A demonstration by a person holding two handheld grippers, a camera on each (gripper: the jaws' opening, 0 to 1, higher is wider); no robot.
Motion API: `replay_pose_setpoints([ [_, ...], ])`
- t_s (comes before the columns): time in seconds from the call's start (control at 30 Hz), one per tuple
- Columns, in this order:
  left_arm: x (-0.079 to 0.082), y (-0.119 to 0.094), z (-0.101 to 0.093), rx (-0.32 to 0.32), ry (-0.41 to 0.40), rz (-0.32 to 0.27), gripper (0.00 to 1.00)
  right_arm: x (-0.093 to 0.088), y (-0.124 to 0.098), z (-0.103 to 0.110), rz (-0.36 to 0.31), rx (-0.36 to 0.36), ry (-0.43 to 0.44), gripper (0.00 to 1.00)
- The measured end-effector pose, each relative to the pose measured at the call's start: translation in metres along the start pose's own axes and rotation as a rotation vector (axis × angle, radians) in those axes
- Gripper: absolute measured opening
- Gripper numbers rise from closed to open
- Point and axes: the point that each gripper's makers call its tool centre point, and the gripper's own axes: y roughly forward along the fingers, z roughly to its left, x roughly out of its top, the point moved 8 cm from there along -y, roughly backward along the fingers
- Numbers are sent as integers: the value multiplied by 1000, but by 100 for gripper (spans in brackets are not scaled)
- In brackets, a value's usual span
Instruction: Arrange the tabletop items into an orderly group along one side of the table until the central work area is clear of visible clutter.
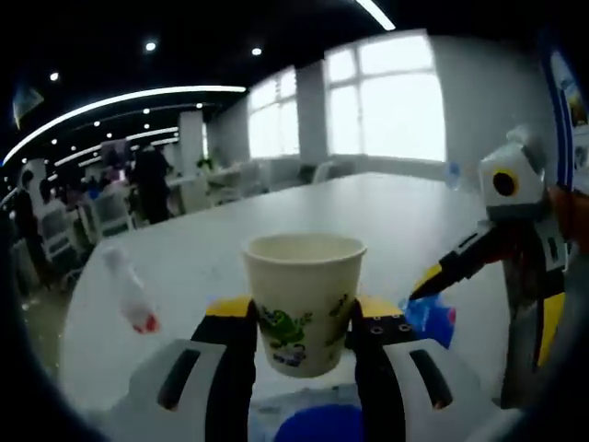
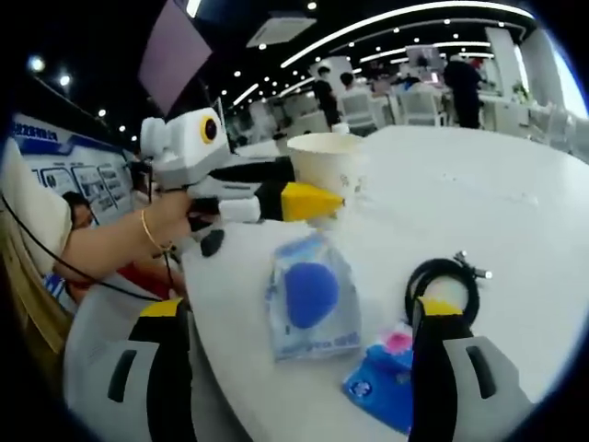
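A paper cup (image 1: 304, 295) printed with green drawings stands between the yellow-tipped jaws of my left gripper (image 1: 304, 322), which press on both its sides. In the right gripper view that cup (image 2: 327, 161) is at the near table edge with the left gripper (image 2: 313, 203) around it. My right gripper (image 2: 304, 368) is open, its jaws wide apart over a clear bag with a blue round thing (image 2: 308, 299) and a blue packet (image 2: 391, 382). In the left gripper view the right gripper (image 1: 428, 284) points down at the blue packet (image 1: 433, 320).
A coiled black cable (image 2: 444, 285) lies right of the bag. A clear plastic bottle with a red cap (image 1: 129, 295) lies on the white table (image 1: 396, 212) to the left. A hand with a bracelet (image 2: 152, 230) holds the left gripper. People and chairs stand far behind.
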Motion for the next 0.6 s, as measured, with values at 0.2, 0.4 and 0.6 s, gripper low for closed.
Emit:
replay_pose_setpoints([
  [0.2, 0, 16, 16, 31, 1, -42, 38, -7, 2, -8, 18, -10, 26, 99],
  [0.4, -4, 31, 34, 67, -31, -58, 38, -8, 0, -16, 30, -18, 38, 99],
  [0.6, -12, 47, 51, 105, -63, -79, 38, -12, -2, -32, 46, -51, 59, 99],
])
